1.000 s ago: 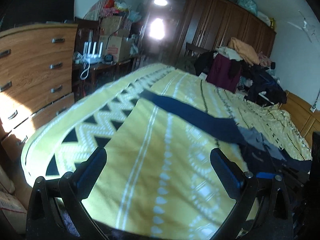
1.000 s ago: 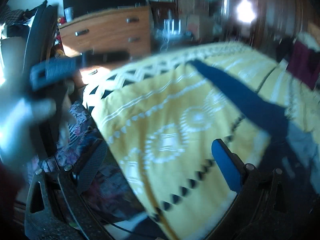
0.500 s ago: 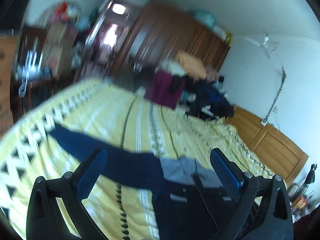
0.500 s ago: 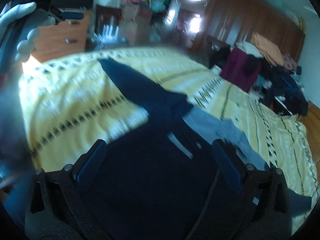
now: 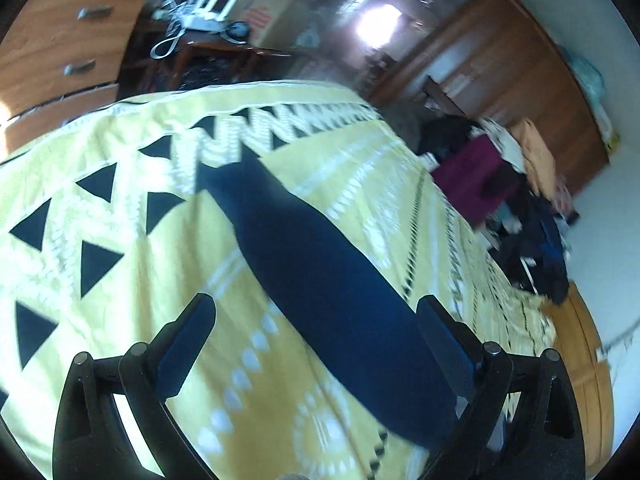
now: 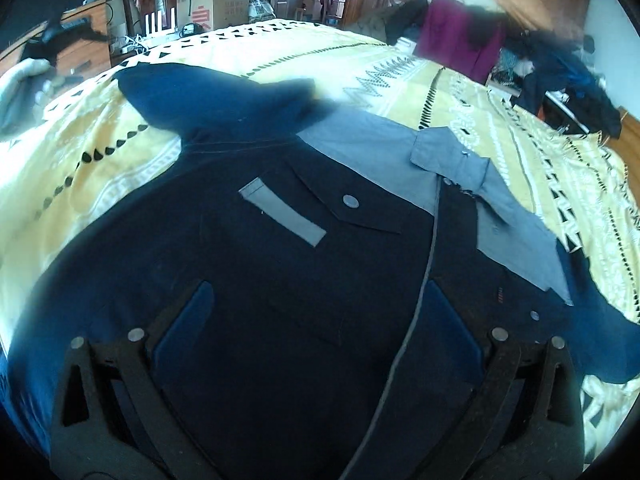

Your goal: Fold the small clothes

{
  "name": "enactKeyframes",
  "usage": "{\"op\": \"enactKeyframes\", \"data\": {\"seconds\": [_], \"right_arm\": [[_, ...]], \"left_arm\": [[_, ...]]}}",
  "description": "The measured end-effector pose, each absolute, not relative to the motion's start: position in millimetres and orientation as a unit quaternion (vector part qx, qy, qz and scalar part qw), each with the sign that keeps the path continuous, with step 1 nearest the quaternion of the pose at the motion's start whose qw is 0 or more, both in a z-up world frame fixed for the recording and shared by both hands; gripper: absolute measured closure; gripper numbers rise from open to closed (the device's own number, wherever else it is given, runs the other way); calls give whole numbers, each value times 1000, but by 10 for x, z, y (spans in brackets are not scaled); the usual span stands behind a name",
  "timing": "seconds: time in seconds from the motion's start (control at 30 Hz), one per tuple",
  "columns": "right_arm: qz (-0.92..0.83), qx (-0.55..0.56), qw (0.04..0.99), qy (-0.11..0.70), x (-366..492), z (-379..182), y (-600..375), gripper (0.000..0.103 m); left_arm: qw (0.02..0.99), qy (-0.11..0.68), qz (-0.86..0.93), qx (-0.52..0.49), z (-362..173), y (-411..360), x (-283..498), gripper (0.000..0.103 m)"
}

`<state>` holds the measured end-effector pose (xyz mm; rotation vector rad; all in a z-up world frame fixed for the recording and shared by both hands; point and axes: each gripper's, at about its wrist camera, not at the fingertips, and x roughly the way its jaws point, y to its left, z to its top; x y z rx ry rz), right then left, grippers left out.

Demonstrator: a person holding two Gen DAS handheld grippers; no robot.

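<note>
While one dark shirt lies spread flat on the yellow bedspread, its sleeve runs lengthwise away from the left gripper, nearer its right finger; the right gripper hangs over the chest; both grippers' jaws gape, holding nothing.

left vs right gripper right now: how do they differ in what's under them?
The left gripper is over a single navy sleeve with yellow bedspread beside it; the right gripper is over the dark jacket front with its grey collar. Both are open and hold nothing.
</note>
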<state>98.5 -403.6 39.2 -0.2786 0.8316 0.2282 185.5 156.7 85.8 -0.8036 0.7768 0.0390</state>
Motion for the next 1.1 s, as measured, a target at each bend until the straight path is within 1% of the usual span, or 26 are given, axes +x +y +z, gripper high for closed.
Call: {"op": "enactKeyframes", "data": {"seconds": [0.1,0.13,0.17,0.2,0.3,0.37,0.4,0.43,0.47,0.5,0.53,0.57,0.6,0.63,0.7,0.8,0.9,0.97,1.0,1.03,1.07,1.1], "right_arm": [[115,-131,893,415,1070,260,-4026,0],[117,-127,890,421,1089,228,-4025,0],[118,-122,889,425,1115,203,-4042,0],[119,-116,888,428,1123,176,-4058,0],[118,-103,885,438,1144,104,-4099,0],[119,-93,882,447,1163,65,-4130,0],[122,-85,879,452,1179,55,-4151,0],[126,-77,878,456,1195,58,-4164,1],[129,-68,877,459,1209,69,-4184,2],[133,-57,875,461,1220,82,-4203,3],[140,-44,874,463,1232,100,-4222,8],[147,-30,873,465,1247,126,-4252,12],[153,-14,871,467,1258,155,-4284,19],[163,6,869,467,1272,191,-4328,24],[180,47,864,467,1303,275,-4421,29],[193,121,864,449,1334,487,-4724,29],[184,186,871,415,1277,716,-5160,28],[183,230,870,397,1211,794,-5489,25],[178,247,869,391,1178,795,-5647,21],[172,263,866,388,1177,779,-5787,19],[164,283,861,390,1155,718,-5949,19],[159,304,852,395,1145,639,-6071,19]], "left_arm": [[852,386,36,-351,686,1537,2191,5],[853,391,40,-343,528,1571,2300,11],[852,396,49,-339,444,1594,2413,25],[849,400,61,-341,399,1651,2496,30],[837,403,94,-358,-29,1862,2692,35],[838,398,99,-359,-155,1887,2815,36],[845,396,100,-346,-129,1856,2860,36],[853,392,97,-331,-105,1841,2910,44],[860,389,88,-318,-71,1804,2955,61],[865,387,82,-310,-44,1783,2996,71],[871,378,74,-306,-12,1792,3030,89],[876,370,69,-301,-2,1807,3111,90],[884,361,57,-293,104,1714,3112,91],[892,350,37,-283,224,1584,3127,93],[913,327,-15,-242,559,1191,3121,93],[930,287,-123,-195,1126,340,2984,93],[924,253,-245,-152,1588,-664,2708,93],[909,238,-319,-125,1770,-1370,2461,91],[898,237,-351,-122,1789,-1661,2361,90],[882,242,-386,-120,1739,-1977,2268,79],[862,258,-422,-112,1615,-2291,2197,58],[845,280,-442,-105,1435,-2564,2140,49]]}}
